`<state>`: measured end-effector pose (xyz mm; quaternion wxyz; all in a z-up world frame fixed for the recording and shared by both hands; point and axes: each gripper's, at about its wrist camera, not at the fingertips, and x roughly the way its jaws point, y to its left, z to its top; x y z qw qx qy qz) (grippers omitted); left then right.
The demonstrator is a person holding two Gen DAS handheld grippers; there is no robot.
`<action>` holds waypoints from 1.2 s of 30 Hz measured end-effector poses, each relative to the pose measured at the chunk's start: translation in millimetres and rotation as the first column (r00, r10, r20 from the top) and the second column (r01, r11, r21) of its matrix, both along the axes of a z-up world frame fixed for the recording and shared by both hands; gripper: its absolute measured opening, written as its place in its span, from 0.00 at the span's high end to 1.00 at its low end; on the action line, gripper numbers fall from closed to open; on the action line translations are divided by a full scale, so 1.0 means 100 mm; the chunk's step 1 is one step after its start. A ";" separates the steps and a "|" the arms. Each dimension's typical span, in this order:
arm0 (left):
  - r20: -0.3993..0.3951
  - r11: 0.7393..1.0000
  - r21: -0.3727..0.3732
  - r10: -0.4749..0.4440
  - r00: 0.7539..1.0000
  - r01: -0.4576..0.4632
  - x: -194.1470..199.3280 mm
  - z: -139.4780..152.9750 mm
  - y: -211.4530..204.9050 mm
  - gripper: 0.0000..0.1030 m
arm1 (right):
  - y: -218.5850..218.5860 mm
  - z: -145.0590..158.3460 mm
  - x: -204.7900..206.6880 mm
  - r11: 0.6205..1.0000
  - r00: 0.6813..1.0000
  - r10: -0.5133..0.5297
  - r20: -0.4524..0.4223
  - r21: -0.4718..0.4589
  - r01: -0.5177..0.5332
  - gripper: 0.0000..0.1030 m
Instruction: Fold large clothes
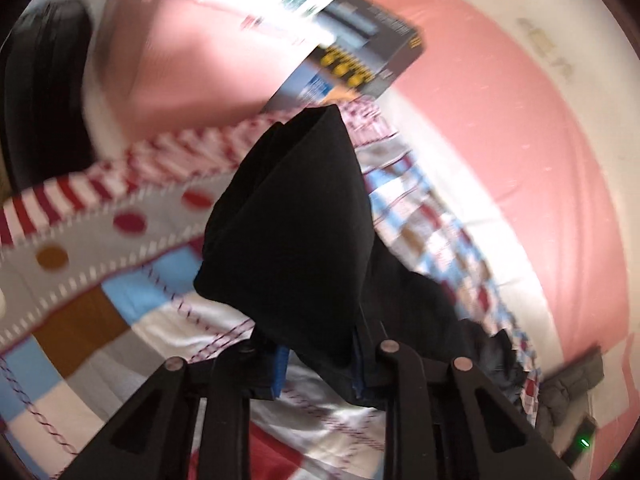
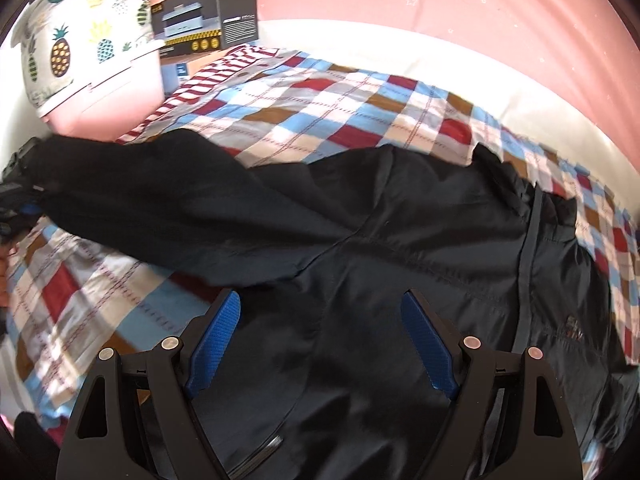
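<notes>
Dark printed box (image 2: 208, 16) shut, contents hidden, standing past the jacket (image 2: 400, 240) beside a pineapple pillow (image 2: 72, 40). Checked quilt (image 2: 320, 108) spread over a bed with a pink sheet (image 2: 480, 0) beyond it. Black jacket lying across the quilt, thin and wrinkled, zipper running down the right side, sleeve (image 1: 288, 208) stretched off to the left. Left tongs (image 1: 320, 364) clamped on the sleeve end, cloth bunched into a cone between the blue pads. Right tongs (image 2: 320, 344) spread wide above the jacket body, gripping nothing.
</notes>
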<state>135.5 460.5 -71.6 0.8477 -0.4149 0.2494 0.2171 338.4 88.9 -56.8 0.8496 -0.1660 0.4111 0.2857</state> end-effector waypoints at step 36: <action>0.180 0.862 0.287 -0.476 0.861 0.417 1.15 1.83 -1.90 0.76 | -1.28 -0.06 0.67 0.958 0.962 -0.117 -0.248 0.228 0.176 0.81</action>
